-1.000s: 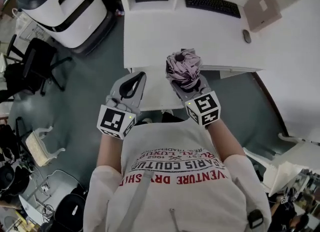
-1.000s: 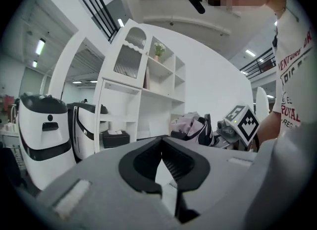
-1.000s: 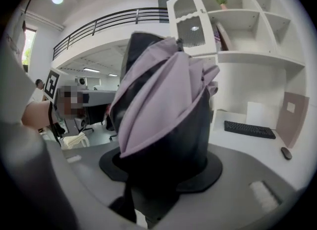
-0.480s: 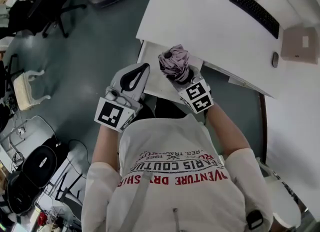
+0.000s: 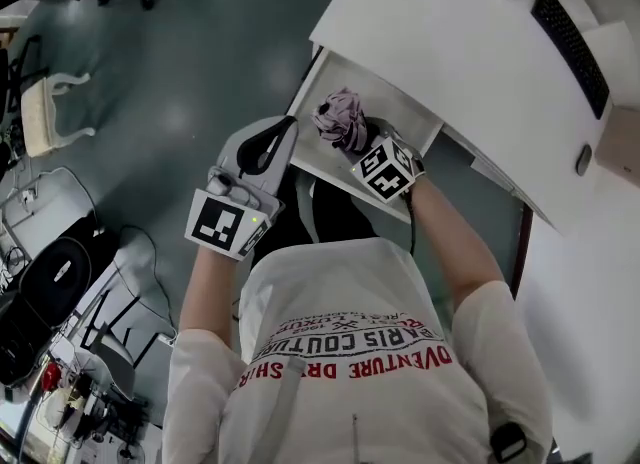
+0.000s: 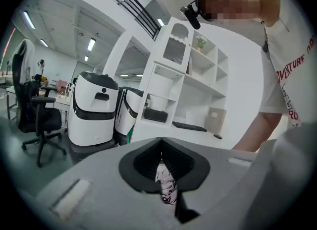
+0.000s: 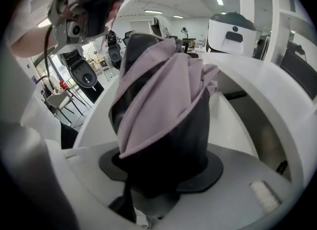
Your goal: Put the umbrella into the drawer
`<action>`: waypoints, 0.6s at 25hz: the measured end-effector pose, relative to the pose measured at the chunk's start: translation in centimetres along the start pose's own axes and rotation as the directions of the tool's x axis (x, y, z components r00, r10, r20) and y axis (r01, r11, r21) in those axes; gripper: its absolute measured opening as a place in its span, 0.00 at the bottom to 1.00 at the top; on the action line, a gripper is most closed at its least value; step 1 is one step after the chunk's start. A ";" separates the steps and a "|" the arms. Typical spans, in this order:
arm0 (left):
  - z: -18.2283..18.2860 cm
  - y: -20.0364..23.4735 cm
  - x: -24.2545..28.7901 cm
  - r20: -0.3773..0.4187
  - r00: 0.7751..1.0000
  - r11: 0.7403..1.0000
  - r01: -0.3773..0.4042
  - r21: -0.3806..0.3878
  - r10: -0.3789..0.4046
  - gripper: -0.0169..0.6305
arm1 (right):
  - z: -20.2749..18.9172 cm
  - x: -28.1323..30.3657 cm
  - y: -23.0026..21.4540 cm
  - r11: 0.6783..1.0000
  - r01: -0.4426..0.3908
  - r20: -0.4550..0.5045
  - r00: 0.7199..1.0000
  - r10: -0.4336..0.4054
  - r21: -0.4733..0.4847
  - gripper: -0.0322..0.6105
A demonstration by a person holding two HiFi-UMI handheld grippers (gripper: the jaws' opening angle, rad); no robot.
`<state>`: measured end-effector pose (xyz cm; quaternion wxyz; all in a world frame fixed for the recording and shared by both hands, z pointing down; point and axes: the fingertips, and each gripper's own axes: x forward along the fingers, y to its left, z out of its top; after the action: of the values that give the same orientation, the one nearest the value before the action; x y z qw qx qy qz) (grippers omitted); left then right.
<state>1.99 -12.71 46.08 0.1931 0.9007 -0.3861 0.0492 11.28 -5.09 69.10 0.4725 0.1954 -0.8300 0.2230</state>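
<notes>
A folded mauve umbrella [image 5: 340, 120] sits bunched in my right gripper [image 5: 355, 142], which is shut on it and points steeply down. It hangs over the near left part of the open white drawer [image 5: 395, 112] under the desk. In the right gripper view the umbrella [image 7: 163, 100] fills the middle, with the dark jaws of my right gripper [image 7: 163, 144] clamped round its lower part. My left gripper [image 5: 288, 128] hangs shut and empty just left of the umbrella, over the drawer's left edge. In the left gripper view my left gripper [image 6: 166, 174] has its pads together.
The white desk [image 5: 450, 42] above the drawer carries a keyboard [image 5: 575, 47] and a mouse [image 5: 583, 160]. A pale chair [image 5: 45, 112] and dark equipment [image 5: 50, 282] stand on the grey floor at left. White machines [image 6: 91, 110], an office chair [image 6: 42, 120] and shelves [image 6: 190, 80] show beyond.
Both grippers have sunk, the right one tipping downward and bringing the umbrella from in front of the desk down over the open drawer. The head view has swung further down.
</notes>
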 end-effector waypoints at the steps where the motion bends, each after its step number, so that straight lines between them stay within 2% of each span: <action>1: -0.5 0.4 0.1 -0.005 1.000 1.000 -0.004 0.006 0.004 0.04 | -0.4 0.9 -0.4 1.000 -0.005 -0.015 1.000 0.005 0.007 0.38; 7: -3.0 2.1 0.5 -0.033 0.999 1.000 -0.015 -0.003 0.015 0.04 | -2.5 5.3 -2.3 0.997 -0.013 -0.088 0.996 0.020 0.082 0.38; 12: -4.7 3.0 0.8 -0.062 0.998 0.999 -0.021 -0.039 0.019 0.04 | -3.4 7.9 -2.1 0.979 -0.035 -0.124 0.990 0.061 0.202 0.38; 15: -5.7 3.5 1.0 -0.089 0.995 0.999 -0.036 -0.037 0.033 0.04 | -3.7 9.1 -1.6 0.975 -0.055 -0.144 0.986 0.087 0.213 0.38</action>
<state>0.47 -13.40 52.61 0.2267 0.8868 -0.3936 0.0849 10.39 -5.37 79.04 0.5033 0.1964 -0.7698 0.3398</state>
